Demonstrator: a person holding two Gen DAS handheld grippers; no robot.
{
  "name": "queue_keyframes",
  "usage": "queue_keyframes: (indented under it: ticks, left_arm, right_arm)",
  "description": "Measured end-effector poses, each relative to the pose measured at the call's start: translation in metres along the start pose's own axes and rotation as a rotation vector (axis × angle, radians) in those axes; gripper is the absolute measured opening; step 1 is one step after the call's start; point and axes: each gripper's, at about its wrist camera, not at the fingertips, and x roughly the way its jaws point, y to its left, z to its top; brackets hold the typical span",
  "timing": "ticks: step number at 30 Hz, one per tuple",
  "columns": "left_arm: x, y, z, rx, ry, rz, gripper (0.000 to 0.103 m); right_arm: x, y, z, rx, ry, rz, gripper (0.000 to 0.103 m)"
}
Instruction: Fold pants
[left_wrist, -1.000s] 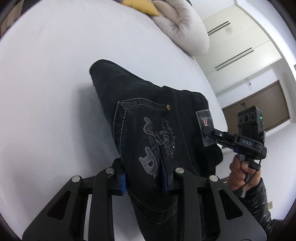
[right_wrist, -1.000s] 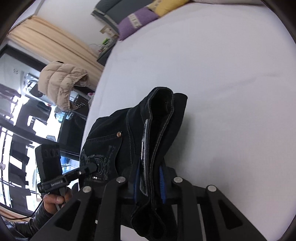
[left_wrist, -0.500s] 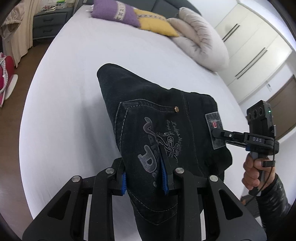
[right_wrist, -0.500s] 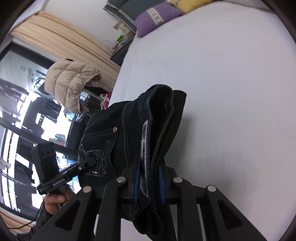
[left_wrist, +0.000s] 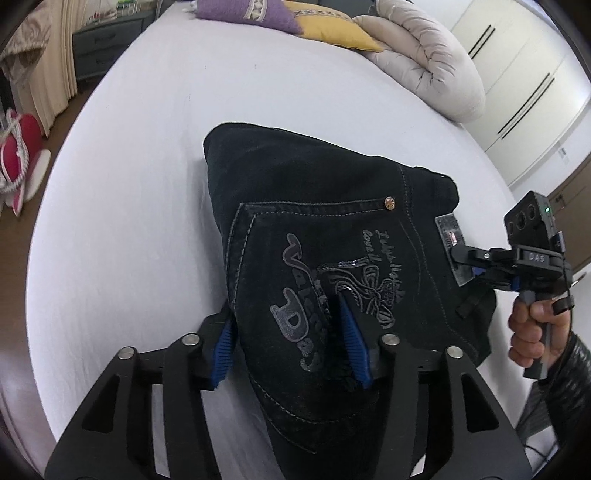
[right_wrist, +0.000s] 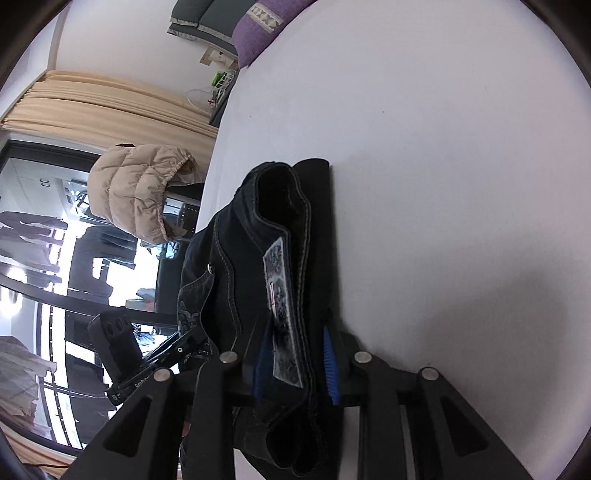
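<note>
**Gripping folded pants at two points above the bed**

Holding the pants (left_wrist: 332, 229) in a folded bundle over the white bed (left_wrist: 129, 184), far fold resting on the sheet, near end raised. Clamping with the left gripper (left_wrist: 288, 343) across the embroidered back pocket (left_wrist: 325, 280), blue pads (left_wrist: 221, 349) pressed against denim on both sides. Pinching with the right gripper (right_wrist: 295, 362) on the waistband edge, right at the grey label (right_wrist: 282, 314), layers of dark denim stacked between its pads and sagging below them. Seen also from the left wrist: right gripper (left_wrist: 476, 258) at the bundle's right edge, biting the same label (left_wrist: 452, 240), with the bare hand (left_wrist: 532, 328) wrapped around its handle. Seen from the right wrist: part of the left gripper (right_wrist: 177, 347) at the bundle's far side, its fingertips hidden behind denim.

Lying toward the bed's near edge, well apart from the head end. At that head end: a purple pillow (left_wrist: 247, 14), a yellow pillow (left_wrist: 332, 29) and a rolled pale duvet (left_wrist: 428, 62). Beside the bed's left edge: a beige puffer jacket (right_wrist: 136, 192) and cream curtains (right_wrist: 103, 107).
</note>
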Motion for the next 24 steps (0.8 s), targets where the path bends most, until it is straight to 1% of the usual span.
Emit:
queue_keyframes:
  ticks: [4,6,10,14,18,19,20,22,23,24]
  left_arm:
    - [0.002,-0.007,-0.005,0.016,-0.012,0.027,0.059]
    - [0.004,-0.012,-0.003,0.018,-0.018,0.038,0.06]
    - [0.005,-0.013,-0.004,0.024,-0.022,0.055,0.062]
    - [0.002,-0.013,-0.007,0.03,-0.028,0.08,0.066]
    - [-0.008,-0.013,-0.015,0.025,-0.051,0.119,0.068]
    - [-0.012,-0.014,-0.018,0.027,-0.061,0.131,0.068]
    - [-0.017,-0.015,-0.021,0.027,-0.076,0.144,0.068]
    - [-0.035,-0.018,-0.032,0.016,-0.13,0.172,0.068]
    - [-0.045,-0.021,-0.038,0.012,-0.158,0.188,0.07]
    - [-0.06,-0.026,-0.046,0.014,-0.201,0.225,0.077]
  right_arm:
    - [0.006,0.004,0.0,-0.003,-0.015,0.016,0.027]
    - [0.004,-0.001,-0.001,0.005,-0.023,0.026,0.027]
    - [0.004,0.0,-0.003,0.018,-0.036,0.034,0.028]
    - [-0.002,0.005,-0.006,0.021,-0.058,0.014,0.037]
    - [-0.021,0.008,-0.02,0.021,-0.107,-0.048,0.046]
    - [-0.028,0.01,-0.027,0.018,-0.126,-0.078,0.048]
    - [-0.033,0.013,-0.032,0.014,-0.138,-0.099,0.052]
    - [-0.05,0.024,-0.049,-0.016,-0.186,-0.153,0.056]
    - [-0.057,0.03,-0.056,-0.032,-0.205,-0.169,0.057]
    - [-0.065,0.039,-0.065,-0.053,-0.228,-0.183,0.059]
